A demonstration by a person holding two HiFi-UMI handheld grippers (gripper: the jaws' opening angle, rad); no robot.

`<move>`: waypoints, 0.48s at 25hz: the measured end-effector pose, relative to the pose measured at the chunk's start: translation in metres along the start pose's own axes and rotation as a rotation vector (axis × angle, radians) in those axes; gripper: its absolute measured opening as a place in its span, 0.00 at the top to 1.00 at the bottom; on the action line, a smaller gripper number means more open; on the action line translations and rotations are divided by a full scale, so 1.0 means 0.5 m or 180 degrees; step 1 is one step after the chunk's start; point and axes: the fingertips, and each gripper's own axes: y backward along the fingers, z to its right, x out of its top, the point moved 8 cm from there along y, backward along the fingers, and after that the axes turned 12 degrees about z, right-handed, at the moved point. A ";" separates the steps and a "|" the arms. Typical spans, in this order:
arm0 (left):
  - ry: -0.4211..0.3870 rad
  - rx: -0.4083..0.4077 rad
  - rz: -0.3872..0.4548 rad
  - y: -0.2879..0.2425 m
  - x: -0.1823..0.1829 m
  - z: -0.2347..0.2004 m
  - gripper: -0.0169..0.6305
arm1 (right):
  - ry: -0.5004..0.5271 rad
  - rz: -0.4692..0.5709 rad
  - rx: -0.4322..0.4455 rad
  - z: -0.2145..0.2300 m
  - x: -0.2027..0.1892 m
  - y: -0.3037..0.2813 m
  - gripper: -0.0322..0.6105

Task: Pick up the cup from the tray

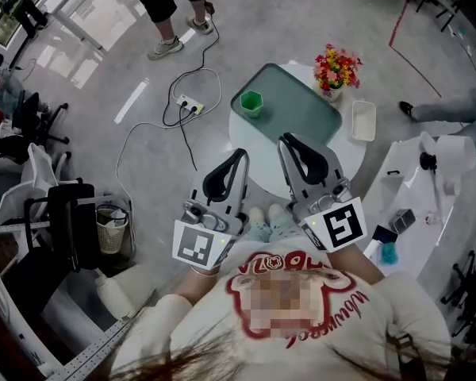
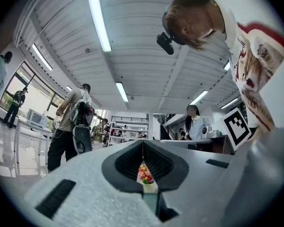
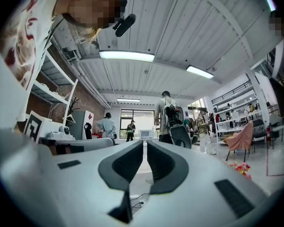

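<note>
because the reach has not begun, the left gripper and the right gripper are held close to the person's chest, each with its jaws together and nothing between them. both point forward over the near edge of the round table, which reads as a ready pose ahead of an approach. the cup, small and green, stands upright at the left corner of the tray, close to the table's left edge and well apart from both grippers. it is nearer the left gripper's line, so that one looks the likelier to fetch it, and its jaws would have to part first. flowers sit at the table's far edge just beyond the tray, and a white box lies at the right edge.

the head view alone shows the cup, the tray and how the two tools stand side by side. the left gripper view shows the tips of the left gripper meeting, with only the flowers seen through the slot below them, not the cup. the right gripper view shows the right gripper closed to a thin slit, with standing people and ceiling lights beyond, and no cup or tray.
</note>
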 end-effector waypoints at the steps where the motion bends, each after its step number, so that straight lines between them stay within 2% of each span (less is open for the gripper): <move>1: -0.0005 0.0011 -0.0002 -0.006 -0.004 -0.004 0.95 | 0.0000 -0.0001 0.0012 0.007 -0.002 -0.006 0.88; 8: -0.0006 0.0141 -0.0047 -0.039 -0.028 -0.014 0.95 | -0.0076 -0.0081 0.0084 0.055 -0.028 -0.037 0.88; 12: 0.0010 0.0193 -0.0120 -0.045 -0.051 -0.020 0.95 | -0.0107 -0.0131 0.0226 0.071 -0.063 -0.048 0.88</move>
